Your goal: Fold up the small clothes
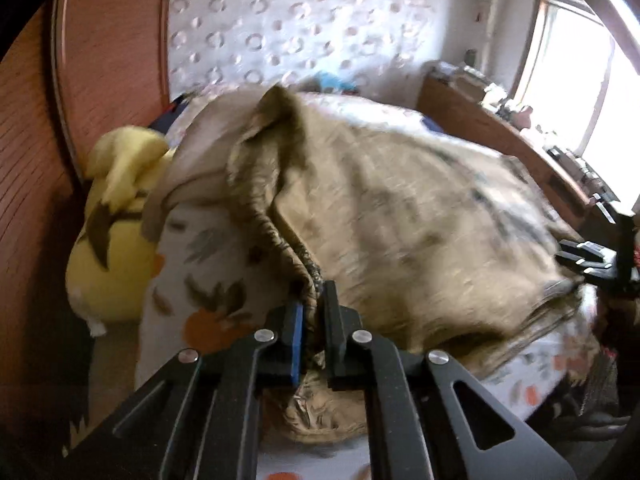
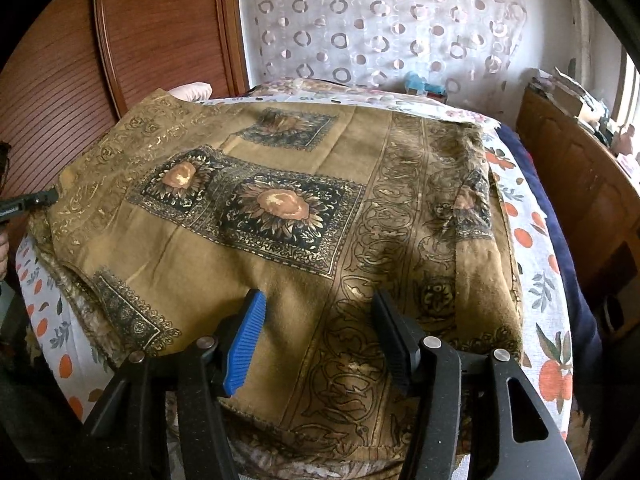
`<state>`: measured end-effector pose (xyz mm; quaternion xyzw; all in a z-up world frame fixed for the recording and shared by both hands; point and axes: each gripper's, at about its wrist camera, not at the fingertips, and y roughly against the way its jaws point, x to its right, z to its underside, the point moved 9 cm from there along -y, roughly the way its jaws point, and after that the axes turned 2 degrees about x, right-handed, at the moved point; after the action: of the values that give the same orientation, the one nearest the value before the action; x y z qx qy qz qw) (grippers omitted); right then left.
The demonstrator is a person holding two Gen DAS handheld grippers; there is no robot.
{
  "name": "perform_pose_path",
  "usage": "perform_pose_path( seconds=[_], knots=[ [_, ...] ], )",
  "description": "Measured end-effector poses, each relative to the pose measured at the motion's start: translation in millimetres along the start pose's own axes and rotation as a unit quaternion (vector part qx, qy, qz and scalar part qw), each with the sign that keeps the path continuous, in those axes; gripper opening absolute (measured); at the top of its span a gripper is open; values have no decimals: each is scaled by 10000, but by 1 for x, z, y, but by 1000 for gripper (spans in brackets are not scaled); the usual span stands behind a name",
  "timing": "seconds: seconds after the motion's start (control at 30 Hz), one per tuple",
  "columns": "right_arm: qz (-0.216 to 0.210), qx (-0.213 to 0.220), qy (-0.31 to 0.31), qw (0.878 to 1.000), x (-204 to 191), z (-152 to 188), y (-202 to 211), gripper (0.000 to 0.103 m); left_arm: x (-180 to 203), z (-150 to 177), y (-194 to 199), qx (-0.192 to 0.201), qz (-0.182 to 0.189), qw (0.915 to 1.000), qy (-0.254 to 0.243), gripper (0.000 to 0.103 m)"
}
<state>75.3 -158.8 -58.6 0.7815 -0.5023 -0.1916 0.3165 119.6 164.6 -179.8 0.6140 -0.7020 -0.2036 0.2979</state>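
Note:
An olive-brown cloth (image 2: 280, 152) with sunflower squares and scroll borders lies spread over the bed. In the left wrist view my left gripper (image 1: 314, 300) is shut on a bunched edge of this cloth (image 1: 400, 208), and a fold rises from the pinch toward the back. My right gripper (image 2: 320, 304) hangs open just above the cloth's near edge, with flat fabric under its blue and black pads and nothing pinched. The left gripper (image 2: 36, 200) shows at the cloth's left edge in the right wrist view. The right gripper (image 1: 592, 260) shows at the far right in the left wrist view.
The bed has a white sheet (image 2: 536, 280) printed with oranges and leaves. A yellow plush toy (image 1: 116, 216) leans at the bed's left side against a wooden wardrobe (image 2: 160, 32). A wooden dresser (image 2: 580, 184) with clutter stands to the right, under a bright window (image 1: 580, 72).

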Motion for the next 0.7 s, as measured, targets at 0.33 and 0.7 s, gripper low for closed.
perform_pose_path(
  seconds=[0.33, 0.7],
  knots=[
    [126, 184, -282, 9994, 12, -2, 9, 58, 101, -75, 14, 687, 870, 9920, -611, 8],
    [564, 744, -638, 9936, 57, 1, 64, 58, 245, -128, -7, 700, 1869, 9692, -1443, 7]
  ],
)
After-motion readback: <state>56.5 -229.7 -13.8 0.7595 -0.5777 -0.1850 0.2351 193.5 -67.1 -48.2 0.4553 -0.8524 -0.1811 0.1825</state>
